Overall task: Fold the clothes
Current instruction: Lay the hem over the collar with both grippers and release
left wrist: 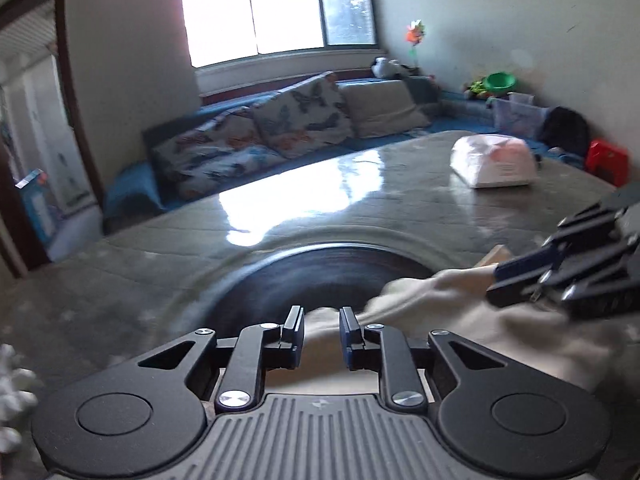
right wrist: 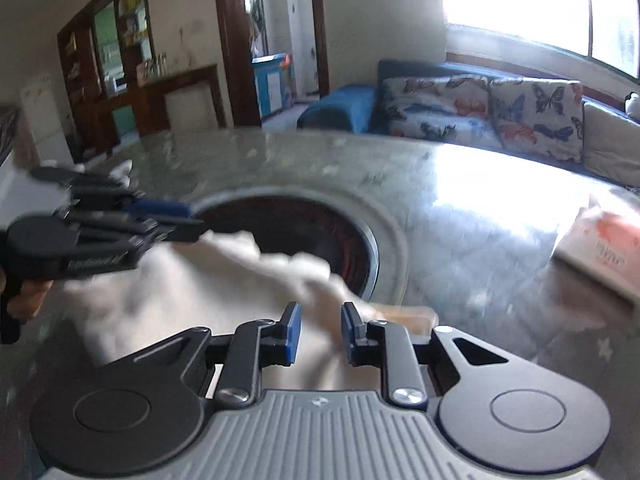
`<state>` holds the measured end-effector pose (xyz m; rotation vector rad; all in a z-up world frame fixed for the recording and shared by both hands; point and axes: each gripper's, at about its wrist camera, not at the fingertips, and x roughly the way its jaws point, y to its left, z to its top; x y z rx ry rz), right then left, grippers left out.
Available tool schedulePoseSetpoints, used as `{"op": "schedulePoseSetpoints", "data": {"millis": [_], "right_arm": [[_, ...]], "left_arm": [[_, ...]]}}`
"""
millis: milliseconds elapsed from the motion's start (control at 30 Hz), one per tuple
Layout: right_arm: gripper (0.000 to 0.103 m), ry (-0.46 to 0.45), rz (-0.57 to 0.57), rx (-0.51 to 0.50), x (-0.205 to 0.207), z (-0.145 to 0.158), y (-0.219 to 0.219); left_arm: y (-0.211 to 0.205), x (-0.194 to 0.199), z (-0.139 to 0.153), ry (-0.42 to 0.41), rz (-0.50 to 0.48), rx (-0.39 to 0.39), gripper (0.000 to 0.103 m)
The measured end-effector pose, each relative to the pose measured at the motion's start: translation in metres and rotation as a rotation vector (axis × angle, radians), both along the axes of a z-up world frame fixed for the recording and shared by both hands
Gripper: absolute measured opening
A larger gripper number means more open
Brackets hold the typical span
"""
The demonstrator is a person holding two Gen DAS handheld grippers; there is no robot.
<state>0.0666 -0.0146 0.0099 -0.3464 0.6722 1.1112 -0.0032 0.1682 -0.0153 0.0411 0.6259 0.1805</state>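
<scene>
The left gripper (left wrist: 320, 330) has its jaws a narrow gap apart, with cream cloth (left wrist: 460, 312) lying between and beneath them; whether the pads pinch it cannot be told. The right gripper (right wrist: 318, 326) shows the same: jaws slightly apart over a bunched fold of the cloth (right wrist: 224, 280), grip unclear. In each view the other gripper appears at the side, its blue-padded tips at the cloth's edge.

The one cream garment lies rumpled on a glossy grey tabletop (left wrist: 360, 188), partly draped over a dark round recess (left wrist: 320, 272) sunk in its middle. One white plastic bag (left wrist: 494, 162) with pink print sits farther off on the tabletop; its writing is too blurred to read. No brand can be read.

Beyond the tabletop runs a blue sofa (right wrist: 340, 108) with two butterfly-patterned cushions (right wrist: 536, 116) and one plain beige cushion (left wrist: 384, 108). A bright window (left wrist: 276, 4) stands behind it. A green basin (left wrist: 498, 80) and a red stool (left wrist: 606, 160) sit in the corner. A dark wooden doorway (right wrist: 276, 40) and shelving (right wrist: 108, 40) stand at the left.
</scene>
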Motion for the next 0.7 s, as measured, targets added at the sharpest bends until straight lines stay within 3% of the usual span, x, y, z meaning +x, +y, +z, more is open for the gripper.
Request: {"op": "schedulePoseSetpoints", "data": {"millis": [167,300,533,700], "right_arm": [[0.020,0.000,-0.041,-0.005,0.002,-0.003,-0.007],[0.020,-0.002,-0.042,0.037,0.001,0.007,-0.005],[0.016,0.023,-0.045,-0.008,0.014,-0.012,0.024],[0.016,0.020,-0.045,0.022,0.008,-0.002,0.013]], "left_arm": [[0.005,0.007,-0.022,0.040,0.028,-0.045,0.021],[0.009,0.007,-0.012,0.010,0.030,-0.104,0.021],[0.014,0.028,-0.019,0.027,0.089,-0.099,0.023],[0.013,0.016,-0.011,-0.004,0.086,-0.108,0.022]]}}
